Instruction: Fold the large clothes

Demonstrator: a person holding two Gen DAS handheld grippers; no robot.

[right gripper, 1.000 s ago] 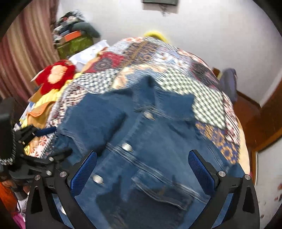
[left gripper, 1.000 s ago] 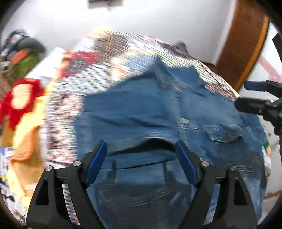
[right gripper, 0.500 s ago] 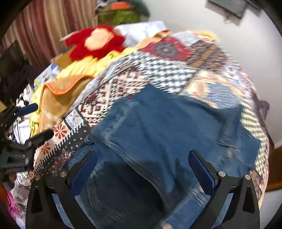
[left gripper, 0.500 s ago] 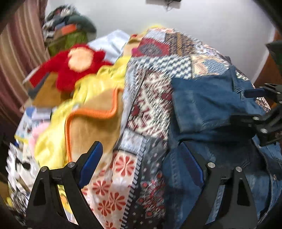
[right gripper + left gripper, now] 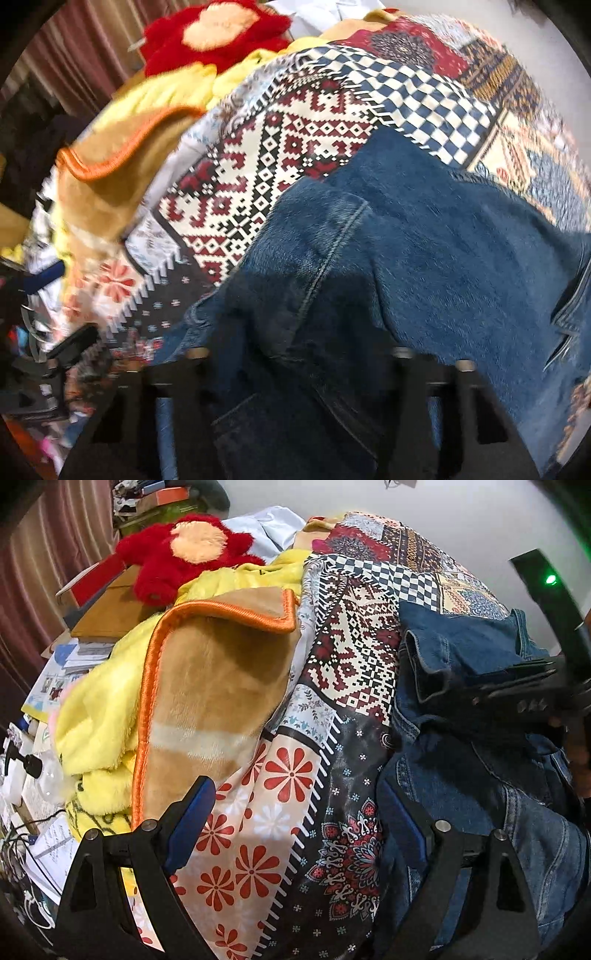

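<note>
A blue denim jacket (image 5: 480, 786) lies on a patchwork bed cover (image 5: 351, 672), its sleeve folded across the body. My left gripper (image 5: 295, 827) is open and empty, hovering over the bed cover at the jacket's left edge. My right gripper (image 5: 491, 686) shows in the left wrist view as a black tool at the folded sleeve. In the right wrist view the jacket (image 5: 424, 266) fills the frame and denim covers the space between the fingers (image 5: 177, 398); the view is blurred, so the right gripper (image 5: 295, 369) cannot be read as open or shut.
A tan blanket with orange trim (image 5: 207, 686) and a yellow fleece (image 5: 96, 720) are heaped left of the jacket. A red plush toy (image 5: 184, 554) lies behind them. Papers and cables (image 5: 33, 823) crowd the far left.
Both grippers swung left from the jacket's front toward its left side. The right gripper dropped low onto the folded sleeve, and its blue pads are now hidden by denim.
</note>
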